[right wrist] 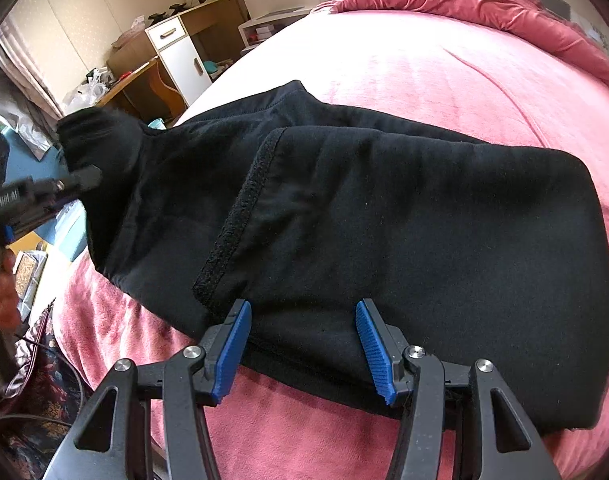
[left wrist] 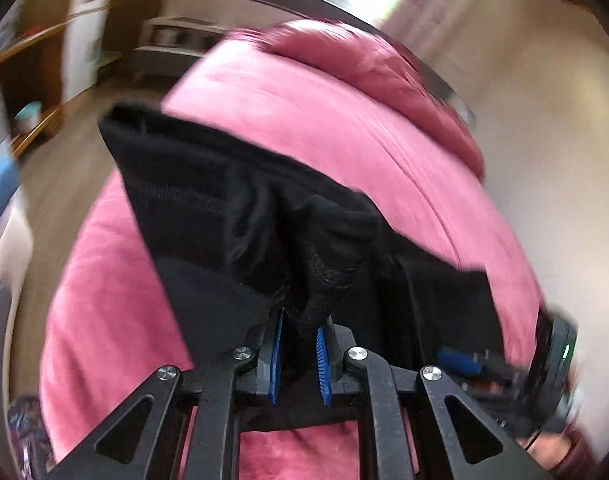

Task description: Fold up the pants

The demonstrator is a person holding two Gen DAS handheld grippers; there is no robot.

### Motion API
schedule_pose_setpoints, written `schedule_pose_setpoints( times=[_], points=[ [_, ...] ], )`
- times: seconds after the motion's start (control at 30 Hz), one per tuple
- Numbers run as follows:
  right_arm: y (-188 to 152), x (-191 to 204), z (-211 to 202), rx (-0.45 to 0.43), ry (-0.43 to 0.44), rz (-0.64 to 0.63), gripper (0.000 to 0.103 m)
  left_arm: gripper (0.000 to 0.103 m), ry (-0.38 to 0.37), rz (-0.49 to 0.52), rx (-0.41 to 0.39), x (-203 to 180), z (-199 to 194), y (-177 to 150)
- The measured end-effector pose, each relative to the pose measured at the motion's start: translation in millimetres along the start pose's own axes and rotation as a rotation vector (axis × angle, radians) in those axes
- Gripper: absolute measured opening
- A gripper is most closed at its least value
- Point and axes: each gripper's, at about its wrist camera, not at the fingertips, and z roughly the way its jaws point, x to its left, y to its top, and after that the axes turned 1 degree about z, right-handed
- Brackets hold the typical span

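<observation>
While the left wrist view blurs, the left gripper [left wrist: 300,354] is clamped on a bunched fold of the black pants [left wrist: 232,216], its blue pads [left wrist: 278,354] pinching cloth that rises between them. Those pants drape across the pink bed [left wrist: 304,104], one hem end lifted toward the upper left. Far right, the other tool shows as a dark smear.

Over to the right wrist view: the right gripper [right wrist: 302,350] has its jaws apart, blue pads [right wrist: 372,350] resting on the near edge of the pants [right wrist: 404,240], which lie folded over on the bed [right wrist: 444,72]. At left, the left gripper [right wrist: 84,176] holds a raised end of cloth, gripped by a hand [right wrist: 2,292].
</observation>
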Motion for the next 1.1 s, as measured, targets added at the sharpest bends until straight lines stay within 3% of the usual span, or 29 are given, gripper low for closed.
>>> schedule_pose_setpoints(
  times=[0.23,0.37,0.43,0.57,0.73,0.97,1.0,1.07,1.1],
  points=[
    [4.4,-8.6,-4.3,-0.002,0.036,0.046,0.056,0.014,-0.023,0.089,0.083,-15.9,28.4,-7.5],
    [14.7,-20.2,-18.9,-0.045,0.173,0.139,0.057,0.014,-0.018,0.096,0.086,-13.2,31.8,-6.3],
    [23.8,-19.7,-25.5,-0.071,0.229,0.158,0.068,0.014,-0.014,0.1,0.082,-17.7,31.0,-5.8],
    [48.1,-4.9,-25.0,-0.083,0.334,0.158,0.074,0.014,-0.001,0.123,0.074,-21.4,27.9,-9.9],
    [88.1,26.6,1.6,-0.022,0.449,0.128,0.077,0.014,0.006,0.141,0.063,-27.4,27.1,-14.0],
    [144.6,61.2,55.9,0.085,0.467,0.082,0.076,0.014,-0.002,0.155,0.056,-29.8,24.3,-16.0],
    [149.5,66.0,63.1,0.103,0.458,0.071,0.074,0.014,-0.002,0.158,0.055,-28.9,23.3,-16.3],
    [156.9,78.0,82.2,0.177,0.448,0.023,0.053,0.014,-0.005,0.156,0.056,-26.9,21.3,-15.7],
    [156.5,84.4,88.9,0.2,0.411,-0.016,0.022,0.014,-0.002,0.153,0.056,-25.1,18.8,-14.6]
  ],
)
